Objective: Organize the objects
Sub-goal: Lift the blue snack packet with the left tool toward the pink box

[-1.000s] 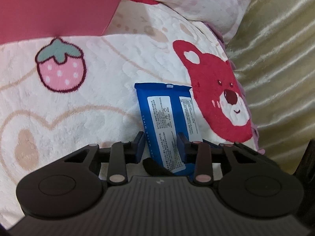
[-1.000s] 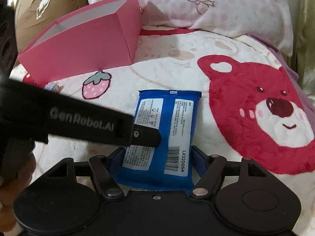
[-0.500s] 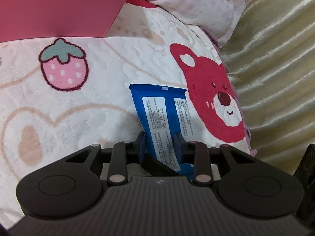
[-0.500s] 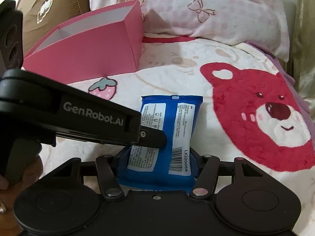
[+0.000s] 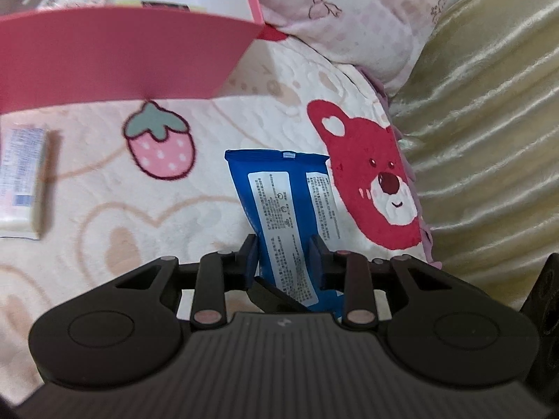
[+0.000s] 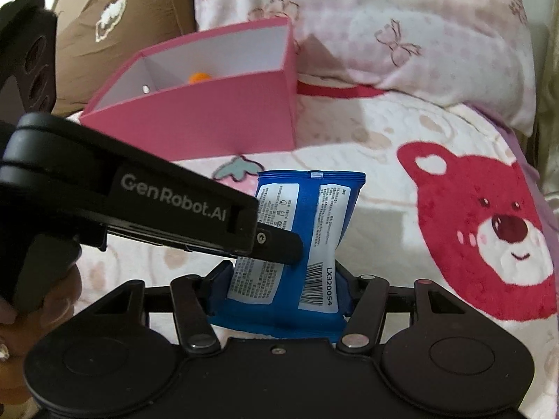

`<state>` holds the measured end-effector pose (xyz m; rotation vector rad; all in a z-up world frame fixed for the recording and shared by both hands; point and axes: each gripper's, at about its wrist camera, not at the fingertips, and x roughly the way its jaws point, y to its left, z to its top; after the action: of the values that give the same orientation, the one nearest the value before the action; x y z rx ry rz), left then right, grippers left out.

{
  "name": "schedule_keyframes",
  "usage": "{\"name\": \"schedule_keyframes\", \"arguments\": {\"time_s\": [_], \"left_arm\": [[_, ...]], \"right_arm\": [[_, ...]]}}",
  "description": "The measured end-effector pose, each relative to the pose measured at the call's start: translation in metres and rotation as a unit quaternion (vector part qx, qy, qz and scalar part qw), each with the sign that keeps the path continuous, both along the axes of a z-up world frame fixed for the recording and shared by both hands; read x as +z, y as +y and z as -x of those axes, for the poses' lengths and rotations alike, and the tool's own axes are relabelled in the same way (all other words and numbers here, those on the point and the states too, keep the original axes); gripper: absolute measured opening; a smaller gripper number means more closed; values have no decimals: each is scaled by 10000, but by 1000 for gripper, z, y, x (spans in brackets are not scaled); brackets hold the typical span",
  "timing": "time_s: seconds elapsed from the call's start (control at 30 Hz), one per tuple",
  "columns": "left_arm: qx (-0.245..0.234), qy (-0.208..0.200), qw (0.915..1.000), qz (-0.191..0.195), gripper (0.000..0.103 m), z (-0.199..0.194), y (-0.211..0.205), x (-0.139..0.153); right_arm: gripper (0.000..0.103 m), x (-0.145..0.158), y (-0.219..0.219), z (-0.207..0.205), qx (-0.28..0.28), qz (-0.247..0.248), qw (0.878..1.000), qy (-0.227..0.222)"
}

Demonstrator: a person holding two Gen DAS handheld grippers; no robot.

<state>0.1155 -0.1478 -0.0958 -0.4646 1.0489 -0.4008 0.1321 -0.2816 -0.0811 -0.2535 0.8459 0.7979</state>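
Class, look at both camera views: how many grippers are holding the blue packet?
2. The left gripper pinches the blue packet on its left side; the right gripper clamps its near end.

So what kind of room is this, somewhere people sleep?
Most likely a bedroom: a plush blanket with a red bear, a pink-patterned pillow at its head, and a curtain alongside.

bed blanket (image 5: 244, 111) | pink pillow (image 6: 419, 35) | beige curtain (image 5: 489, 122)
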Motion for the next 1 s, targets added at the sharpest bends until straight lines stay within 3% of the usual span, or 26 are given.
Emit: {"name": "schedule_keyframes", "arguments": {"time_s": [0.33,0.5,0.9,1.0], "left_arm": [[418,-94,9989,-168,29,32,35,32],[514,-336,9977,-285,29,44,42,53],[674,-551,9956,-355,29,57,57,83],[752,-602,9947,-371,29,61,59,88]], "right_arm": [[65,25,16,25,437,-307,9983,247],[73,42,25,46,658,-332,9972,-124],[73,65,34,59,747,-546,9955,-216],[66,71,37,61,757,-508,9954,-300]]}}
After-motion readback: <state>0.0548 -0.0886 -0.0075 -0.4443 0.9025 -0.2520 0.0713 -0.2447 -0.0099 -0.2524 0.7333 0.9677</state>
